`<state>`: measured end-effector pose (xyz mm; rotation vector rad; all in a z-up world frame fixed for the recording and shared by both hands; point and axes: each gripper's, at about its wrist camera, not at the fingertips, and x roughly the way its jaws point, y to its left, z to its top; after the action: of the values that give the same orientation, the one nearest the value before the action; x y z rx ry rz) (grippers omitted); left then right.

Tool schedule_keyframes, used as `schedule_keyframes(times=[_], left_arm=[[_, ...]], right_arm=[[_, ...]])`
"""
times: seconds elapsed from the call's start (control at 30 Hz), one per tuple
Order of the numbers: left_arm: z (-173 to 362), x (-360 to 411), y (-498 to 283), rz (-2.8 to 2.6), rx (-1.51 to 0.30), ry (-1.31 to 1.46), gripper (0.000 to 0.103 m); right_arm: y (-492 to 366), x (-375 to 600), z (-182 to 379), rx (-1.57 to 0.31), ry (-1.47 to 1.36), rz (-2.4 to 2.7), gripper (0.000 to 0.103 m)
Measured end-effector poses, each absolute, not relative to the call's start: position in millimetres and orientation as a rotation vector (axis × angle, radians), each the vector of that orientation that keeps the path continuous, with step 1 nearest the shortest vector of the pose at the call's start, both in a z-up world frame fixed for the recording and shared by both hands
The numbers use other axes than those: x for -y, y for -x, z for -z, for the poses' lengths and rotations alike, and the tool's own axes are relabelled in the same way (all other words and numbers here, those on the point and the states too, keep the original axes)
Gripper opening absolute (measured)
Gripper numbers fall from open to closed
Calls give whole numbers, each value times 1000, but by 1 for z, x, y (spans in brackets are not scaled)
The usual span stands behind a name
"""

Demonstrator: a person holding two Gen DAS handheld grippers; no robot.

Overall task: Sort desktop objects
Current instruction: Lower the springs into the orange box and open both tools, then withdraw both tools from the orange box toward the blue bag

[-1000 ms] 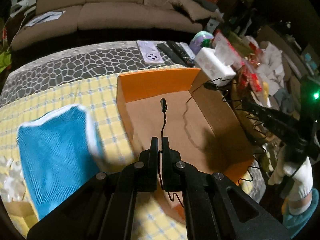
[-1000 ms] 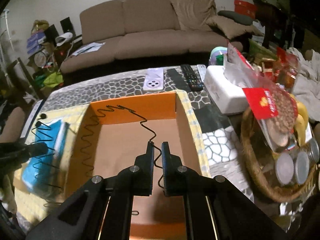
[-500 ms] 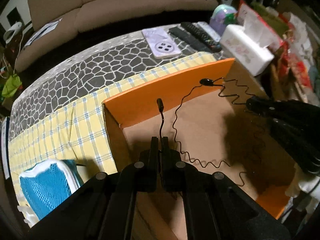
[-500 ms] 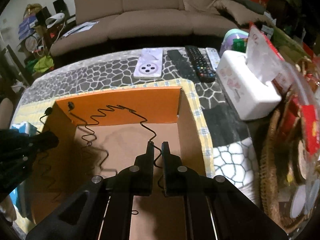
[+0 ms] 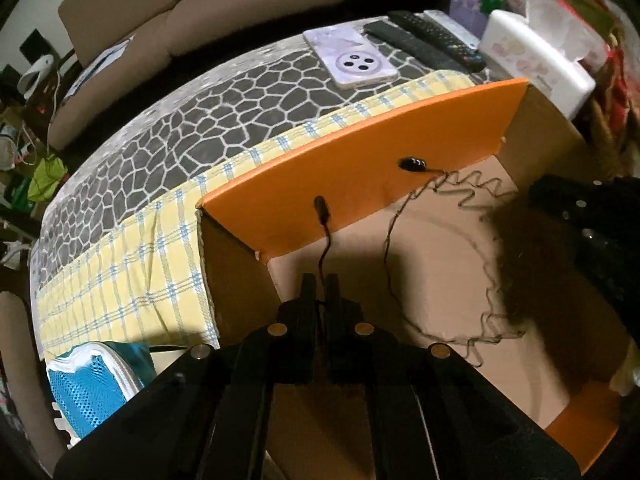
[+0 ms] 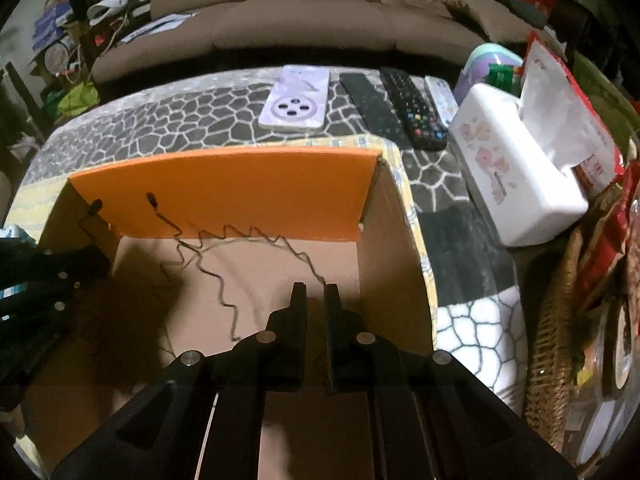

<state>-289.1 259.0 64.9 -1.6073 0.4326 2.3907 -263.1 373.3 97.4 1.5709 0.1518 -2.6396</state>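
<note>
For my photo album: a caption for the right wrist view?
Right gripper lowers a kinked black cable into the orange box.

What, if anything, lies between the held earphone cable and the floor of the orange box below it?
Nothing visible. The earphone cable, pinched by the left gripper and right gripper, hangs inside the orange box, whose brown floor is bare.

Both wrist cameras look steeply down, close, into the same orange box (image 5: 360, 168) (image 6: 224, 196) from opposite sides, sharing the phone (image 5: 352, 60) (image 6: 296, 100) and sofa (image 6: 304, 4) beyond.
</note>
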Motion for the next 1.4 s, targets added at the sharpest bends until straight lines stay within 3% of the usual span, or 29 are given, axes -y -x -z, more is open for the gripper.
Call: schedule_keyframes(times=[0.1,0.2,0.4,0.43,0.5,0.57,0.6,0.63,0.9,1.4], left_arm=[[-65,-260,290,-2400,-431,1620,10],[-71,-260,287,-2397,-411,1609,30],[-95,-253,275,-2397,-340,1581,47],[-100,-250,272,-2398,-323,1575,51],[-112,-243,266,-2405,-289,1560,72],[-126,-235,255,-2407,-281,1548,91],[-131,-232,249,-2407,-289,1541,99],[-137,-230,242,-2409,-300,1531,101],[-167,-197,186,-2407,-216,1498,103],[-199,-57,83,-2469,72,1461,103]], right_arm=[[261,-372,-101,-160,-1556,2651,11],[257,-375,-111,-138,-1529,2667,13],[243,-375,-129,-156,-1495,2688,22],[239,-374,-134,-159,-1491,2689,28],[233,-371,-139,-161,-1481,2689,36],[223,-368,-148,-141,-1463,2678,62],[218,-366,-150,-127,-1456,2672,70],[211,-365,-155,-104,-1447,2657,80],[160,-345,-188,-185,-1390,2690,81],[55,-298,-232,-71,-1270,2666,88]])
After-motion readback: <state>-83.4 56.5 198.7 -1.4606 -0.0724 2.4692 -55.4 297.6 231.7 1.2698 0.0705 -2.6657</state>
